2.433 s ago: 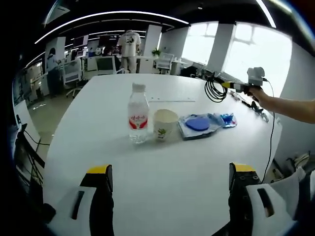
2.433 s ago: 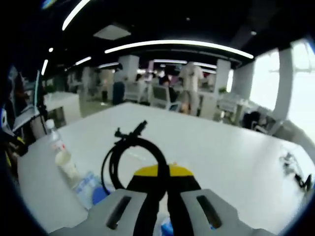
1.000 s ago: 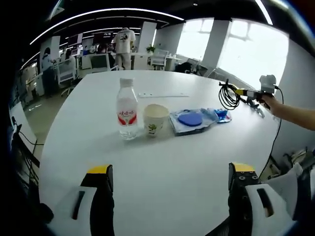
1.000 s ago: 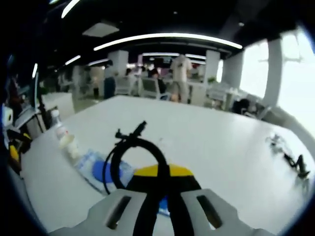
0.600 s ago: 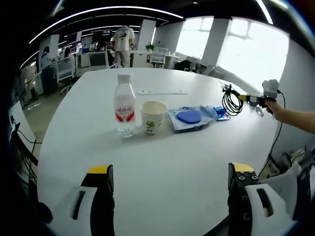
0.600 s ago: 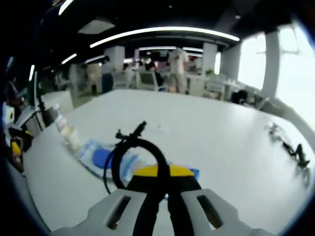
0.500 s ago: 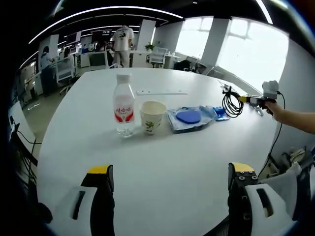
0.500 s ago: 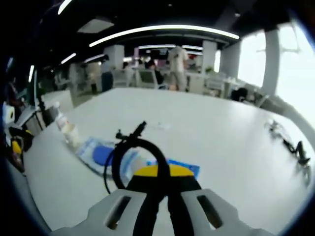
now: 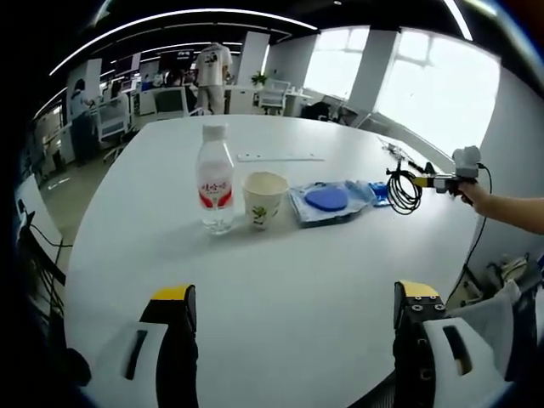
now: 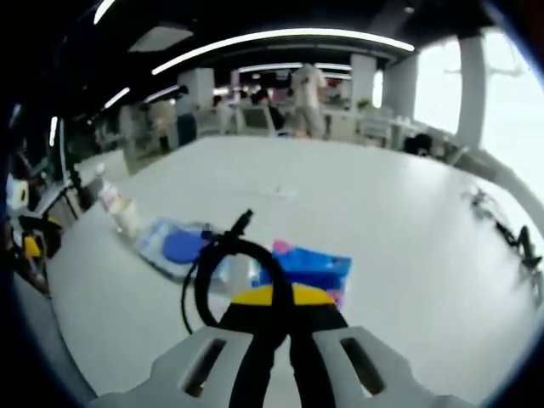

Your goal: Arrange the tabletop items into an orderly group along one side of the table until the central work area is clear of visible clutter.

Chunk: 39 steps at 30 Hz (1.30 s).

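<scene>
On the white tabletop [image 9: 280, 289], a row: clear plastic water bottle with red label [image 9: 215, 181], cream paper cup [image 9: 263, 200] just beside it, then a clear plastic pouch holding a blue disc [image 9: 330, 201], then a small blue packet [image 10: 304, 268]. Right gripper [image 10: 274, 297] clamped shut on a coiled black cable [image 10: 223, 274], held above the table near the packet, at the row's end. Left gripper [image 9: 289, 314] low over the near table edge, jaws wide apart, holding nothing.
</scene>
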Each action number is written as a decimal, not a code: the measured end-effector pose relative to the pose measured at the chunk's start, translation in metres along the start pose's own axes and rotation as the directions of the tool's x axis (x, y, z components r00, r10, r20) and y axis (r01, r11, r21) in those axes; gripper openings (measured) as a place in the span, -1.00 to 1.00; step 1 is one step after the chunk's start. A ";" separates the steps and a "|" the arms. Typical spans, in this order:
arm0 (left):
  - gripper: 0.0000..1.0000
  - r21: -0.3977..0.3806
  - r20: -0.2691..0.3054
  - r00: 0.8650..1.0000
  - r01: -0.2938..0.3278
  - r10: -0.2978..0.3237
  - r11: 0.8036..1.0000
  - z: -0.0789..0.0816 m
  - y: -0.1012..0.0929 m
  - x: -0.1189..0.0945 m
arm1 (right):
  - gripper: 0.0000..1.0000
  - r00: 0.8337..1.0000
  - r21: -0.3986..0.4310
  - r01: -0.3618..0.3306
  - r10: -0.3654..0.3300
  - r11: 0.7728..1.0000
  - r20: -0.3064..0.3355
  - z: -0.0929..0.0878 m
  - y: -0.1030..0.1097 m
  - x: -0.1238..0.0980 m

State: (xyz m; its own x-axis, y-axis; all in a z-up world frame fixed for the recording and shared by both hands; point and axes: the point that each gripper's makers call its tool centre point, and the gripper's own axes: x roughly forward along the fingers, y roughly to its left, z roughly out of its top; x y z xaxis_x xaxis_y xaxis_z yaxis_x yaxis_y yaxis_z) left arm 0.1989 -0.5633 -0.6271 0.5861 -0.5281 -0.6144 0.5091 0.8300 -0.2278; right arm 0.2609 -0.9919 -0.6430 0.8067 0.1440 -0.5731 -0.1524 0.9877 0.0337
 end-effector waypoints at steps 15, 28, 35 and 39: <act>0.94 -0.009 -0.001 1.000 -0.007 0.007 1.000 -0.003 0.000 -0.002 | -1.00 0.998 0.030 -0.024 0.025 0.999 -0.066 -0.030 0.008 0.001; 0.94 -0.010 -0.005 1.000 -0.017 0.017 1.000 -0.005 0.003 -0.005 | -1.00 0.990 0.047 -0.036 0.043 0.998 -0.136 -0.058 0.008 0.003; 0.95 -0.005 -0.006 1.000 -0.020 0.019 1.000 -0.003 0.004 -0.004 | -1.00 0.985 0.059 -0.041 0.050 0.997 -0.163 -0.072 0.005 0.004; 0.95 -0.003 -0.007 1.000 -0.021 0.021 1.000 -0.003 0.005 -0.005 | -0.99 0.984 0.061 -0.037 0.046 0.997 -0.170 -0.077 0.003 0.005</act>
State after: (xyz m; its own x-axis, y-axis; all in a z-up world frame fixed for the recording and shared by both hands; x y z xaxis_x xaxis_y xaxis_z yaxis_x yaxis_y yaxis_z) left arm 0.1970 -0.5557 -0.6273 0.5925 -0.5093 -0.6242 0.4947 0.8415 -0.2171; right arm 0.2207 -0.9931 -0.7091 0.6900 0.1774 -0.7017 -0.1465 0.9837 0.1047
